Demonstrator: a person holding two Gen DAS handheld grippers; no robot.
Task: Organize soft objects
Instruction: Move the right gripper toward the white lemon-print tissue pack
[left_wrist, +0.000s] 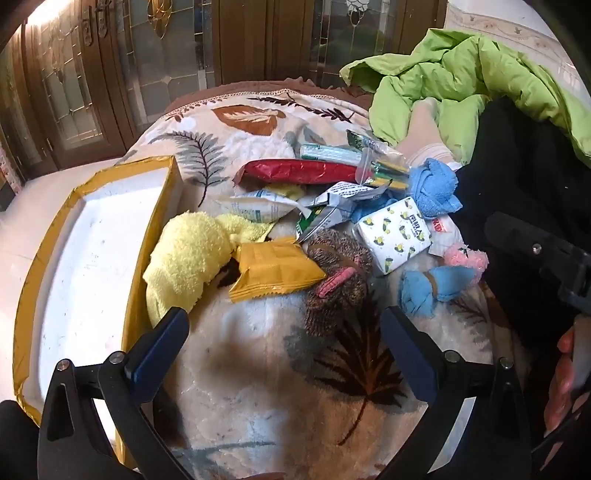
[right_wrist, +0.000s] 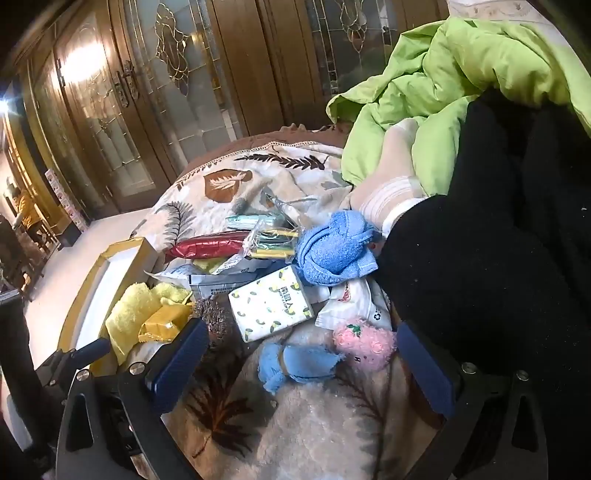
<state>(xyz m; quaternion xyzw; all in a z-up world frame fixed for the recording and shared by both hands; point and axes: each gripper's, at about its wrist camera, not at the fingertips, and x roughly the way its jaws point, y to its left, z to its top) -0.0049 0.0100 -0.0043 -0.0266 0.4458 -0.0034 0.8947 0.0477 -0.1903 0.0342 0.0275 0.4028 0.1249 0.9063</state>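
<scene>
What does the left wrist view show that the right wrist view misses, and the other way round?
Only the left wrist view: the person's hand at the right edge, and the open left hand-held gripper above the leaf blanket.

Only the right wrist view: the open right hand-held gripper, framing the small blue cloth and pink plush.

Both: the yellow-edged box, yellow towel, red packet, lemon-print tissue pack, large blue towel and green quilt.

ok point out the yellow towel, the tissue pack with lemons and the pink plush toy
yellow towel (left_wrist: 192, 254), left wrist view, on the fluffy middle of the bundle
tissue pack (right_wrist: 269, 302), right wrist view, on the printed top face
pink plush toy (right_wrist: 364, 343), right wrist view, on its curly pink body
</scene>
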